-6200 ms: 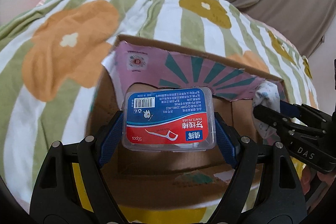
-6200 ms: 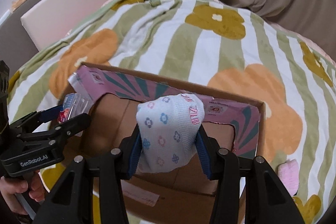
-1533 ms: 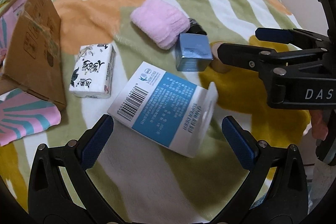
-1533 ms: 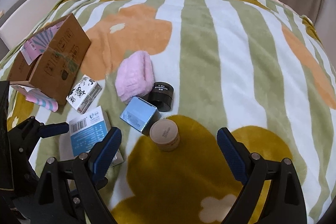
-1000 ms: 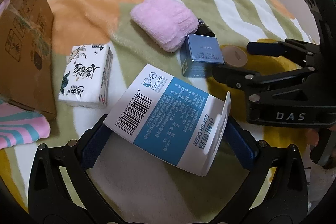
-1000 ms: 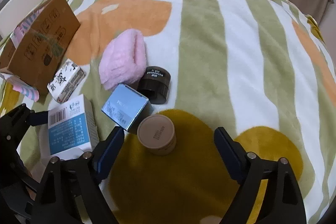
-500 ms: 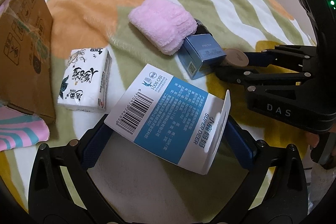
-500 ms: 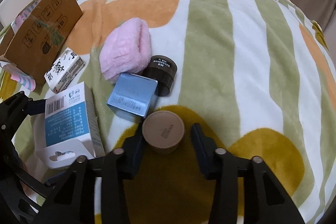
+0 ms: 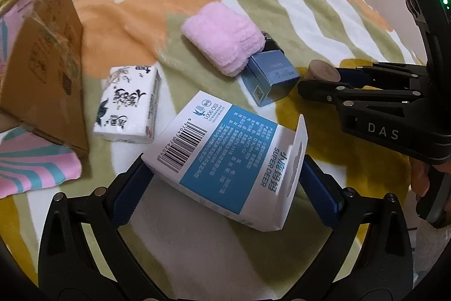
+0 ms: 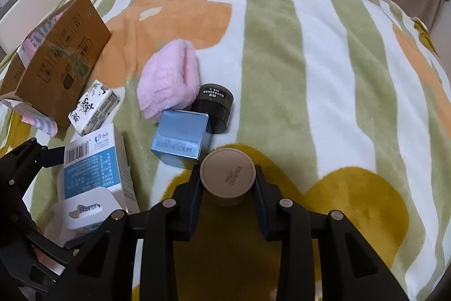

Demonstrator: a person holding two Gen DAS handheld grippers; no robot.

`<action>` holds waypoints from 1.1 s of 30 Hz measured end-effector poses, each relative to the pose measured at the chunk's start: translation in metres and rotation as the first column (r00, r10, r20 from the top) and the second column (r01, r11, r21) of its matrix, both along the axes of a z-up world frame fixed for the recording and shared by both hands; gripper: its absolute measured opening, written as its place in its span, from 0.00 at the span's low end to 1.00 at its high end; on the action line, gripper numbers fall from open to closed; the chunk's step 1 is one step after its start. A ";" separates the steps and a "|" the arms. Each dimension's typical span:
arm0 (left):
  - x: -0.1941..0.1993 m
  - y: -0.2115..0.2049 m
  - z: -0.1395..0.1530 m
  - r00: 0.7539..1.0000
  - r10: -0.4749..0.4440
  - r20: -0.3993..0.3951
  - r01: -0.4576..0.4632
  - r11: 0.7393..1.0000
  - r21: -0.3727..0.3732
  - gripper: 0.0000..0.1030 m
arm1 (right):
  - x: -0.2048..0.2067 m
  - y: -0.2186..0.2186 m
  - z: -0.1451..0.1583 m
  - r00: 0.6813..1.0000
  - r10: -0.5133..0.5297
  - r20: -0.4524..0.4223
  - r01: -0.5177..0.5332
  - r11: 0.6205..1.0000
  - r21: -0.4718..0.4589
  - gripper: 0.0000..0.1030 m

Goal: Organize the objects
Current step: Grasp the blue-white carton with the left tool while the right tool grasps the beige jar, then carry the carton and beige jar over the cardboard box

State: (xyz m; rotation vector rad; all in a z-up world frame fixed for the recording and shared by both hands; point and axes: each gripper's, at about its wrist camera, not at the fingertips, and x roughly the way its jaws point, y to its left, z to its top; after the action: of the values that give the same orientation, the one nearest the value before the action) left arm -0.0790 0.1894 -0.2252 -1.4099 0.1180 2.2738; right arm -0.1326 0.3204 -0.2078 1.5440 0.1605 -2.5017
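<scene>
Both tongs grip: my right gripper (image 10: 227,184) pinches a round tan jar (image 10: 227,173) on the fleecy blanket's (image 10: 282,61) mustard flower; my left gripper (image 9: 222,185) clamps a white-blue cardboard box (image 9: 225,160) beside the tissue pack (image 9: 129,106).

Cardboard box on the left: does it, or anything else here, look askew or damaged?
Yes. The cardboard box lies tipped on its side on the blanket, with a pink striped flap splayed out beneath it. Nothing looks spilled or broken.
</scene>
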 end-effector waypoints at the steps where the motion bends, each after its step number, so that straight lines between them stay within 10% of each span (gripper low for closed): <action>1: 0.001 -0.001 0.002 1.000 0.001 -0.004 -0.001 1.000 0.001 0.97 | 0.002 -0.003 0.002 1.000 -0.001 -0.003 0.001 1.000 -0.001 0.30; 33: 0.019 -0.075 0.157 0.966 0.089 -0.244 -0.053 0.987 0.150 0.96 | 0.044 -0.056 0.135 0.976 0.053 -0.209 -0.053 0.999 0.002 0.30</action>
State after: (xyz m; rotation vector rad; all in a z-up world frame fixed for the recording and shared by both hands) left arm -0.0604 0.1141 -0.0687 -1.0671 -0.0170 2.4589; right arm -0.0886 0.2640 -0.0723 1.2547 0.2248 -2.6155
